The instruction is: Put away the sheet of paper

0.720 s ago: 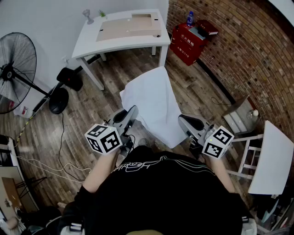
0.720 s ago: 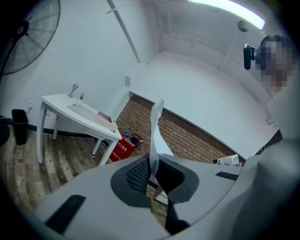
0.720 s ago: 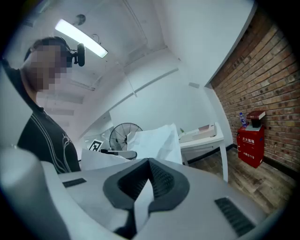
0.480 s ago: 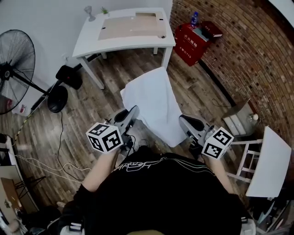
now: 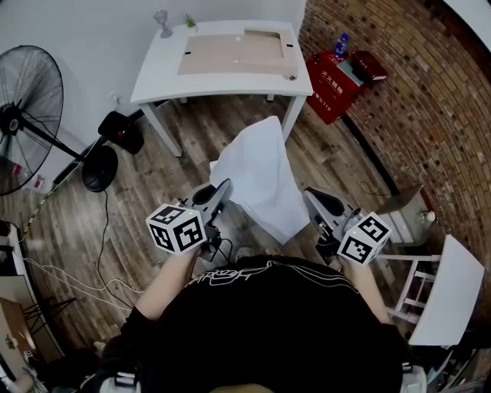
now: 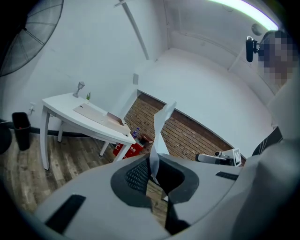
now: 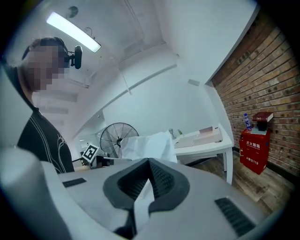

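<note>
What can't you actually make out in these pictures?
Head view: small items at the back of the table, too small to name.
Head view: the fan, cut off by the left edge.
Head view: the floor behind the sheet of paper, hidden by it.
Left gripper view: the sheet's face; it shows only edge-on.

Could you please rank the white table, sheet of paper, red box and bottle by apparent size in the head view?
1. white table
2. sheet of paper, enlarged by nearness
3. red box
4. bottle
</note>
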Demonstrator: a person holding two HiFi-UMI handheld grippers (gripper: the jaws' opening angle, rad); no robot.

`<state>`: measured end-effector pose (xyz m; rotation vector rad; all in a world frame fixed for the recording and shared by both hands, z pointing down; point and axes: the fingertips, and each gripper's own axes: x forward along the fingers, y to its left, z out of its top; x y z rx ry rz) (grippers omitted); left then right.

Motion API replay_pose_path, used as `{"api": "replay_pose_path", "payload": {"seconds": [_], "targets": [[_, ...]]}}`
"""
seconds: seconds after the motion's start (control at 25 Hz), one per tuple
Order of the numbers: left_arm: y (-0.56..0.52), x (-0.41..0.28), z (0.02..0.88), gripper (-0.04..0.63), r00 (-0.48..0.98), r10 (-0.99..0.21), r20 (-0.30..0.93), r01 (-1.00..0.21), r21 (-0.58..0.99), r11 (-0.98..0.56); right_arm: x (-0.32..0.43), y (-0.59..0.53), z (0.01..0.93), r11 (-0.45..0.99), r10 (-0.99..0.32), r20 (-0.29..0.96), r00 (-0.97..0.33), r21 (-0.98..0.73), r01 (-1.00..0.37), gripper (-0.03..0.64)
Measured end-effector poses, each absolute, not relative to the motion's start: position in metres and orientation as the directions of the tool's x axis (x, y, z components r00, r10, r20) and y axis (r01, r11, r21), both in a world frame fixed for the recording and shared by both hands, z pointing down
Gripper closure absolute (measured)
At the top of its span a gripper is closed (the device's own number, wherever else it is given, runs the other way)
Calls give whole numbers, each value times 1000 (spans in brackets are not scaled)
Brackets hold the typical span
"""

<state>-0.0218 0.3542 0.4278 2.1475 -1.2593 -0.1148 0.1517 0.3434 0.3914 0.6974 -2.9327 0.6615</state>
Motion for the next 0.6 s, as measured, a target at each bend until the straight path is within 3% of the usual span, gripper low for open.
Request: {"api": "replay_pose_path", "payload": {"seconds": [0.6], "targets": [[278, -61, 432, 555, 519, -818, 250, -760, 572, -308, 134, 274, 401, 780, -448, 143, -882, -420, -464, 615]]}}
